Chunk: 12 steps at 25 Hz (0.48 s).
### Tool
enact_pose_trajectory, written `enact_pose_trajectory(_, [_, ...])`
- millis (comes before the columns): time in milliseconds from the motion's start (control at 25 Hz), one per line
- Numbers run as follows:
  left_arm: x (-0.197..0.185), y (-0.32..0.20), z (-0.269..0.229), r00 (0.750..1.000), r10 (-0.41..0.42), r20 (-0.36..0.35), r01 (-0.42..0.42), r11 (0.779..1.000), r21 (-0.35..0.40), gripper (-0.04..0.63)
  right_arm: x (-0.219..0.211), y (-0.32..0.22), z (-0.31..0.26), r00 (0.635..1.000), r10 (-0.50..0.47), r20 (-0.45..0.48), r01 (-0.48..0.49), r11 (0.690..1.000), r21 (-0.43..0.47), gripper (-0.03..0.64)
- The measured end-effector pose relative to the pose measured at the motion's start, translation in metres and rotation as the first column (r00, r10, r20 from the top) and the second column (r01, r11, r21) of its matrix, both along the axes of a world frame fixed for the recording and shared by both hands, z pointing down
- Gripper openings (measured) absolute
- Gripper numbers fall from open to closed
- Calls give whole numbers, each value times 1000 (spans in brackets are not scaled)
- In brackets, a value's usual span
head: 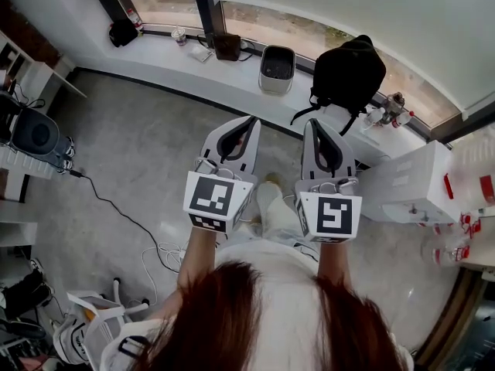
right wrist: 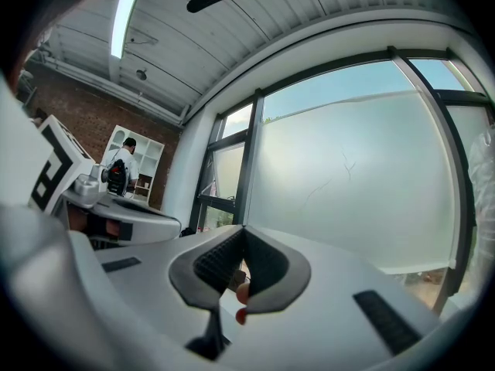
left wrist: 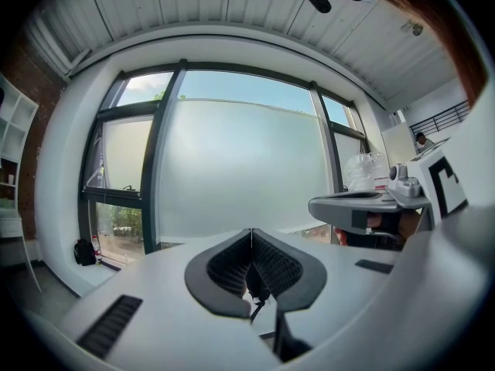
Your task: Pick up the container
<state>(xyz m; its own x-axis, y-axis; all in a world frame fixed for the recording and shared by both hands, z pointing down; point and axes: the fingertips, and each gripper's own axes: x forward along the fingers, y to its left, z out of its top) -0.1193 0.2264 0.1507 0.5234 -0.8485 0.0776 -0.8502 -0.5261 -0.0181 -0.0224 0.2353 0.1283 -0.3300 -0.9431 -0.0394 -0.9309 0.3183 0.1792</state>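
**A:** Anything picked up yet?
**B:** No. The left gripper (head: 252, 120) and right gripper (head: 312, 124) have their jaws pressed together, empty.
**A:** And the container?
**B:** Probably the white bin (head: 277, 69) on the window ledge (head: 232, 83), beside the backpack (head: 348, 72). It's untouched, so the whole pickup is left.

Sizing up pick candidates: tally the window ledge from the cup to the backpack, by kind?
Cup: 1
Small white item: 1
Brown bag: 1
Grey bin: 1
Black backpack: 1
Total: 5
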Motion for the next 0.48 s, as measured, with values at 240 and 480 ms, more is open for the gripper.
enact_pose_trajectory(240, [6, -37, 4, 1000, -3, 3, 3, 1000, -2, 17, 6, -39, 4, 1000, 6, 6, -6, 1000, -8, 23])
enact_pose_trajectory(480, [15, -84, 13, 1000, 16, 27, -16, 1000, -20, 17, 12, -90, 12, 1000, 4, 7, -4, 1000, -23, 23])
